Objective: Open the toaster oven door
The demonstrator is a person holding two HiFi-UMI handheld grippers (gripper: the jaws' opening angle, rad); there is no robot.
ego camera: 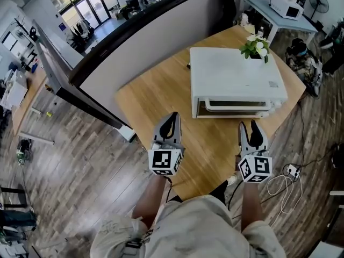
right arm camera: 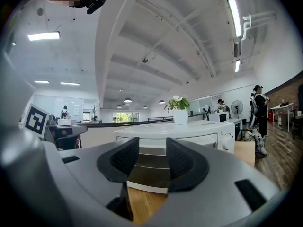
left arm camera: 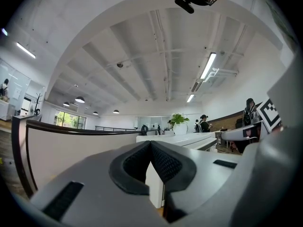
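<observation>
A white toaster oven (ego camera: 231,79) stands on the wooden table (ego camera: 156,95), its door closed and facing me, with the white handle (ego camera: 236,106) across the door's top. A potted plant (ego camera: 257,47) sits on the oven's far right corner. My left gripper (ego camera: 172,120) hovers over the table in front of the oven's left corner, its fingertips touching, nothing held. My right gripper (ego camera: 251,128) is just before the door's right part, jaws apart and empty. In the right gripper view the oven (right arm camera: 189,131) fills the gap of the right gripper (right arm camera: 152,157). The left gripper (left arm camera: 150,148) points past the oven's corner (left arm camera: 156,186).
The table's near edge runs just behind both grippers. A grey partition wall (ego camera: 134,42) borders the table's far left side. A white cable and power strip (ego camera: 289,172) lie on the floor at right. Another table with a microwave (ego camera: 286,5) stands far right.
</observation>
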